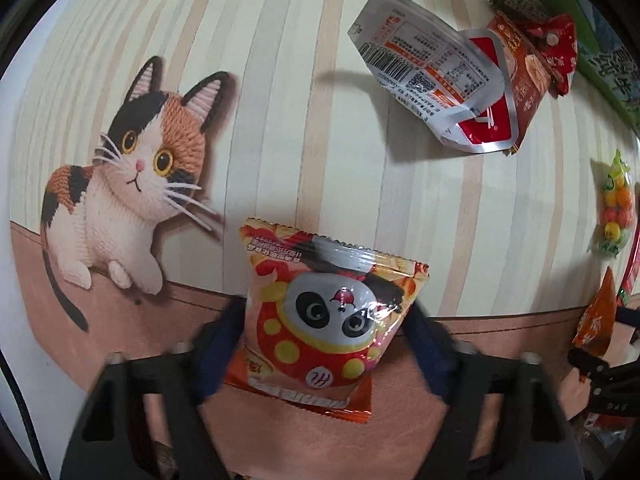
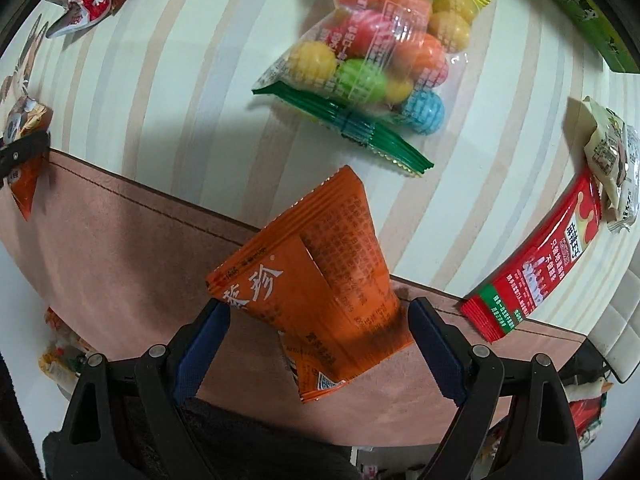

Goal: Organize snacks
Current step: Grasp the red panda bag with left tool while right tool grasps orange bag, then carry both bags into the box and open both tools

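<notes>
A panda-print snack packet lies on the brown band of the table cover. My left gripper points down over it, with both blue pads pressed against its sides: shut on it. An orange snack packet lies between the fingers of my right gripper. A second orange piece shows under it. The right gripper's left pad is at the packet's corner. Its right pad stands a sliver off the packet, so it is open. In the left wrist view, the right gripper is at the far right.
A silver and red pouch and red wrappers lie farther out, by a green box. A clear bag of coloured candy balls lies just beyond the orange packet. A red stick packet and a pale packet lie at the right.
</notes>
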Available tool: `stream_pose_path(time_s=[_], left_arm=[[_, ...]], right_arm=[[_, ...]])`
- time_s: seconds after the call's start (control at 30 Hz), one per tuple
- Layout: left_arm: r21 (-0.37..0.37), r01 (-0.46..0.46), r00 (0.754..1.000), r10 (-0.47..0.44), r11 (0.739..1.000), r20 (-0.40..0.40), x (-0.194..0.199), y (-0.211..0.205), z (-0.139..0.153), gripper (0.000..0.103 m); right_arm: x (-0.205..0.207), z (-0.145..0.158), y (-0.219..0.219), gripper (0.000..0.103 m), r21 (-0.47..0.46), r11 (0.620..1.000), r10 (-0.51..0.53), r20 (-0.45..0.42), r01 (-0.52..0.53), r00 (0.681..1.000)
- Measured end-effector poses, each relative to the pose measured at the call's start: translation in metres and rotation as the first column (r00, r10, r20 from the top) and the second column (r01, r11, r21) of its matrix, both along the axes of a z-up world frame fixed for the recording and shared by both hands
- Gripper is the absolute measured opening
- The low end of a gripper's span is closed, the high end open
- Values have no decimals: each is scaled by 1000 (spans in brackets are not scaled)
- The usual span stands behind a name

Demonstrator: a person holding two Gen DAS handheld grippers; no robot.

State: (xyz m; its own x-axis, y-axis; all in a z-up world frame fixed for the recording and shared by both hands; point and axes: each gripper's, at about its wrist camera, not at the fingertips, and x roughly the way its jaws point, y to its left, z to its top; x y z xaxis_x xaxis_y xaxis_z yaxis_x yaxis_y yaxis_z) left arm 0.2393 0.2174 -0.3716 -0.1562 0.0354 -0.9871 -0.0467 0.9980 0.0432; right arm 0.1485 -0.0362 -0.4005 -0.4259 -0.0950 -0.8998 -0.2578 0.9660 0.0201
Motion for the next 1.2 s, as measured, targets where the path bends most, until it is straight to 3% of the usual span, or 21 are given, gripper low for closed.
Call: stream_pose_path(time_s=[0.17,0.47,0.57,0.63,0.8,1.03,1.07,1.2], left_arm=[[9,-28,999,28,1000,15,3,4,3,58],[15,-46,999,46,999,9,-15,-17,10,56],[7,-35,999,35,999,21,-16,-26,13,54],[1,-10,1000,10,1000,24,-16,-35,14,54],[-8,18,1000,-18,1000,-14,-16,-43,2,55],[11,42,999,-42,999,-12,-18,-44,-10,55],[17,48,999,-48,999,-11,-19,-45,-11,54],[32,58,998,-58,998,5,-29,-62,-9,52]], right_arm=[[11,-4,-2,68,-19,999,-41,44,42,998],[17,11,-31,51,52,959,-282,108,277,953],[17,12,-37,50,71,945,-326,100,320,940],[19,9,-37,53,67,951,-305,78,301,949],[21,6,-43,69,105,955,-285,52,279,957],[23,11,-20,69,65,979,-199,90,194,976],[22,11,-22,69,65,977,-209,97,204,973],[17,18,-28,49,66,966,-259,153,252,954]])
